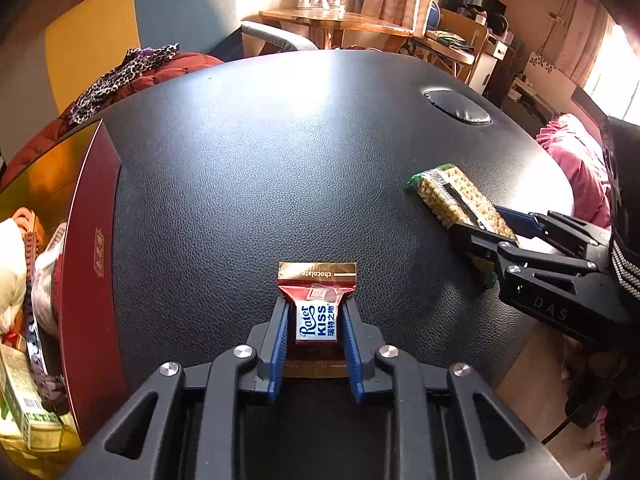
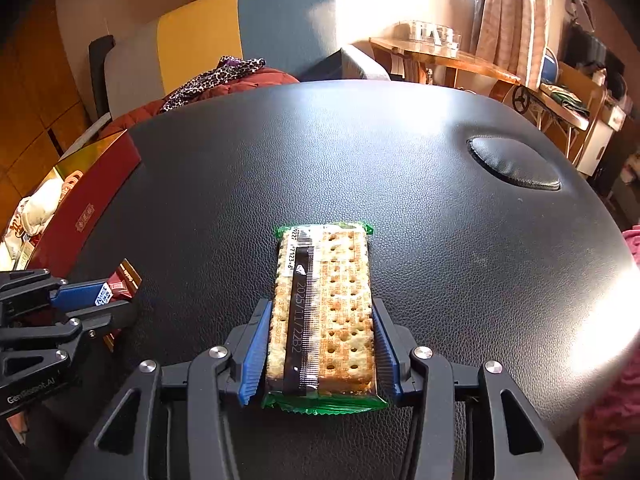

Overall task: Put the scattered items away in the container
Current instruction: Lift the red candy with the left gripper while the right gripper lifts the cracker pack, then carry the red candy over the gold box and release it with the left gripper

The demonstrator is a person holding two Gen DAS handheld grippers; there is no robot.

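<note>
The left gripper [image 1: 316, 320] is shown clamped on a small chocolate packet [image 1: 317, 304], its blue pads pressed against the packet's two sides; the packet's rear end is hidden between the fingers, and whether it is lifted off the black leather worktop [image 1: 280, 160] cannot be told. The right gripper [image 2: 320, 344] is shown closed on a cracker pack [image 2: 324, 308] in a green-edged clear wrapper, held by its long sides, with the near end of the wrapper projecting toward the camera. In the left wrist view the far half of the same pack is seen lying low over the worktop, its near half covered by the gripper's fingers. The red container [image 1: 90, 264] is seen at the worktop's left edge, cut off by the frame; its contents, among them a green-and-white box [image 1: 24, 408] and pale wrapped items, are only partly made out. An oval recess [image 2: 514, 164] is visible at the far right of the worktop.
</note>
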